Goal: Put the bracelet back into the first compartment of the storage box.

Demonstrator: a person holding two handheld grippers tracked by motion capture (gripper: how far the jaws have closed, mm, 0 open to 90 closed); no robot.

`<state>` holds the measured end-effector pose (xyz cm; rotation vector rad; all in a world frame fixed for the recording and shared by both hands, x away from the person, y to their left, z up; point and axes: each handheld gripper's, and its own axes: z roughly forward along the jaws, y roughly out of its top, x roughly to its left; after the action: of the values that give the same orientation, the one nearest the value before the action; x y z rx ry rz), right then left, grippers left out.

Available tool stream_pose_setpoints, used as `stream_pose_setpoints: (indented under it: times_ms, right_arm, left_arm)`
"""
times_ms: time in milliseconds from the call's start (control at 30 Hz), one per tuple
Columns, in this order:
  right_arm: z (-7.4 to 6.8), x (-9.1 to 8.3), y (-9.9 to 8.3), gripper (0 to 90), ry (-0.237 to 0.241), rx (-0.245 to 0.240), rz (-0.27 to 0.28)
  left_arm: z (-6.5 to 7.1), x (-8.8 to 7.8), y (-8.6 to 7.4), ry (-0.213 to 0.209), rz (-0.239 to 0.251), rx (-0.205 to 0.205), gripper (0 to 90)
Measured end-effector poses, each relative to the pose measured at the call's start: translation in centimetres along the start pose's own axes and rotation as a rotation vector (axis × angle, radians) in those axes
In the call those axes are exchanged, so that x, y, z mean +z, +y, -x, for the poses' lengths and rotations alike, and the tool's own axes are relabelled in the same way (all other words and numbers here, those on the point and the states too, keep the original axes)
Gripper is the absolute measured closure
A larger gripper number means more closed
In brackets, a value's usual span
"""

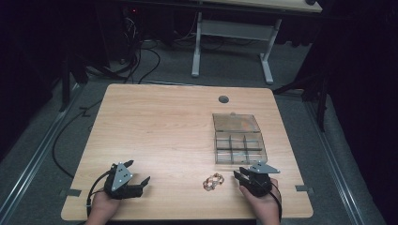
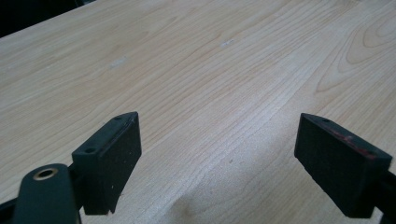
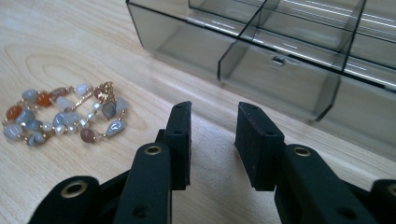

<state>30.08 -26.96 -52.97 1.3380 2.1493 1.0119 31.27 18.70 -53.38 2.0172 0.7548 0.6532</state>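
Observation:
A beaded bracelet (image 1: 212,182) with grey, orange and pearl beads lies bunched on the wooden table (image 1: 164,131) near its front edge. In the right gripper view the bracelet (image 3: 65,114) lies left of the jaws. A smoky clear compartment box (image 1: 240,149) sits just beyond, its lid (image 1: 236,122) folded back flat. My right gripper (image 1: 239,174) rests just right of the bracelet, and in its own view this gripper (image 3: 214,116) stands open by a narrow gap, holding nothing. My left gripper (image 1: 139,171) rests at the front left. Its jaws (image 2: 219,135) are spread wide over bare wood.
A round cable hole (image 1: 223,99) sits near the table's far edge. Beyond the table stand a white desk frame (image 1: 232,42) and loose cables (image 1: 141,56) on grey carpet. The box's near wall (image 3: 280,84) stands close in front of my right jaws.

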Motion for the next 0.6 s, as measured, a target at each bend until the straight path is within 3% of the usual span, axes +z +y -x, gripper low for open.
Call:
stream_pose_setpoints:
  times_ms: [133, 333, 600]
  right_arm:
    - [-0.12, 0.04, 0.01, 66.1, -0.007, -0.012, -0.001]
    - [0.07, 0.01, 0.00, 65.0, -0.003, 0.006, 0.001]
    - [0.23, -0.15, -0.01, 67.0, 0.035, 0.032, 0.026]
  left_arm:
    - [0.01, 0.02, 0.01, 0.002, -0.002, 0.000, 15.4]
    - [0.01, 0.01, 0.00, 0.000, 0.000, 0.001, 15.4]
    - [-0.01, 0.04, 0.01, -0.001, -0.001, -0.001, 15.4]
